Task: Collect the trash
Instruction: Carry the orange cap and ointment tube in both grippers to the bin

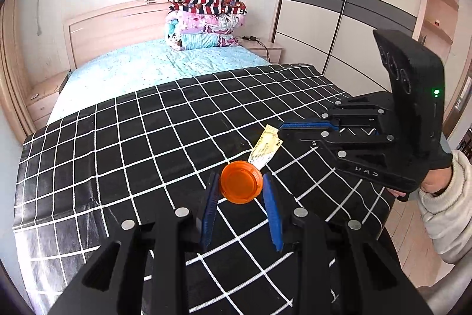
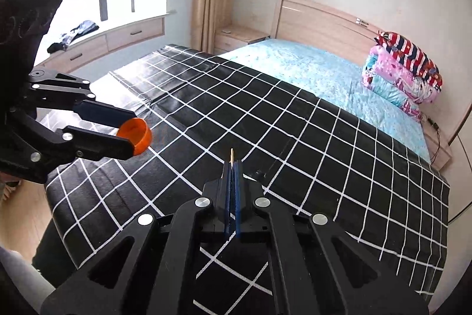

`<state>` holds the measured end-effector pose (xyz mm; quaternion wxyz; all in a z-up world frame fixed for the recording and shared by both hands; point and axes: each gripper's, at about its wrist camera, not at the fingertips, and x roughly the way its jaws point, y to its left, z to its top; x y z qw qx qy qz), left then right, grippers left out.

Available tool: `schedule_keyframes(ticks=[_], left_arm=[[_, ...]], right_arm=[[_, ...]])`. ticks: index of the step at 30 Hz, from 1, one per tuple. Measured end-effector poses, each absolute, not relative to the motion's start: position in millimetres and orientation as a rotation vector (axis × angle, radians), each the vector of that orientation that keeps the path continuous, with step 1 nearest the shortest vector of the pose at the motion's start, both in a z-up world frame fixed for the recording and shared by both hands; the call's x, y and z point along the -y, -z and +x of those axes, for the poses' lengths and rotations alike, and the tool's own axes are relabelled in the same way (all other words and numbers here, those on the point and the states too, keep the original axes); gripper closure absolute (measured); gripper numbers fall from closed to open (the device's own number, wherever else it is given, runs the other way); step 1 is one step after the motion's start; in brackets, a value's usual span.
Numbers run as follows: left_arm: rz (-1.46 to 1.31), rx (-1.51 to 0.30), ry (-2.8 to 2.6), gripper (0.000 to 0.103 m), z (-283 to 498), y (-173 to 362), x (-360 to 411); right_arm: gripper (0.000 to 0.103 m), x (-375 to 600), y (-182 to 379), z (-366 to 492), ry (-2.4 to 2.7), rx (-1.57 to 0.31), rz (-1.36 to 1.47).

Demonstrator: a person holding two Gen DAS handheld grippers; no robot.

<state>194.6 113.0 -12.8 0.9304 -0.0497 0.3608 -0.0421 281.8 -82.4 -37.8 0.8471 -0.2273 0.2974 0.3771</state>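
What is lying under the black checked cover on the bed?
Past the black checked cover, a light blue sheet shows toward the headboard, so it seems to continue underneath. Whatever else lies beneath stays hidden, since the cover drapes over the foot edges.

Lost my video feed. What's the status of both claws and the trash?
Left claw shut on orange cap. Right claw shut on paper slip. Both above checkered bedcover; nothing in the way.
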Motion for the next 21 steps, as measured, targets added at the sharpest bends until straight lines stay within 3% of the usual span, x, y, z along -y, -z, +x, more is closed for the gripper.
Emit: schedule_keyframes(ticks=[21], left_arm=[[-0.077,-0.666,0.11,0.073,137,-10,-74]], right_arm=[[0.101,114,-6,200,-0.792,-0.517,-0.502]])
